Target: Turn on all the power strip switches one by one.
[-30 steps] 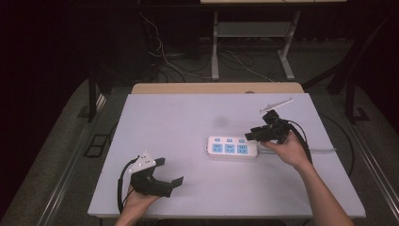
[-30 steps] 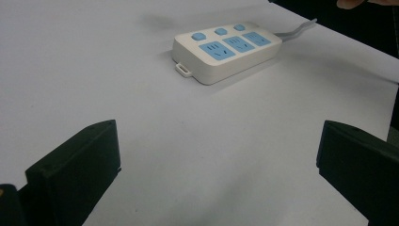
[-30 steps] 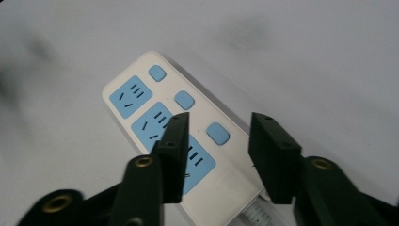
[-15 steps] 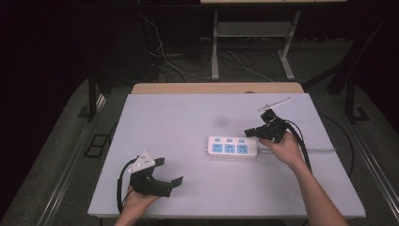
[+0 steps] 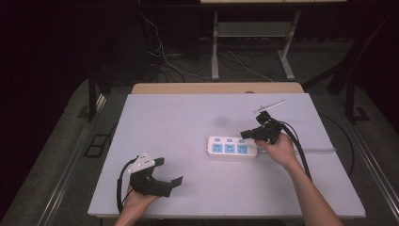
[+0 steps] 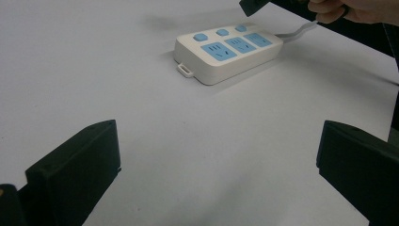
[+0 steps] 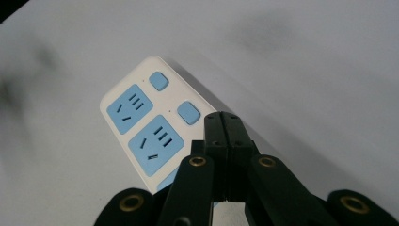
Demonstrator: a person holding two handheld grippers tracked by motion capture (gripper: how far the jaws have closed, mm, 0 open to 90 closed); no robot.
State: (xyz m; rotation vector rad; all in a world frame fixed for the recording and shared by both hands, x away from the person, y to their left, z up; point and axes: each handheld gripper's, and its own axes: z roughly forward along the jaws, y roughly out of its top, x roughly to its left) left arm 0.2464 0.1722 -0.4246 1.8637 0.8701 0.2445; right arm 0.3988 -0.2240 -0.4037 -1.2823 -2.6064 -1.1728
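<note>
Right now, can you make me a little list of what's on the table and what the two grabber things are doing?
table: white top, wooden edge at the far side
power strip: white power strip lying flat, right of middle, with three blue sockets and three blue buttons
cord: pale cord runs from the strip toward the table's right edge
left gripper: left gripper at the near left, jaws wide apart, holding nothing
right gripper: right gripper above the strip's far right end, jaws pressed together, nothing between them
touching the strip: cannot tell

No legible text, brand, number or sign appears on the power strip [image 6: 229,48] or on any other item.
</note>
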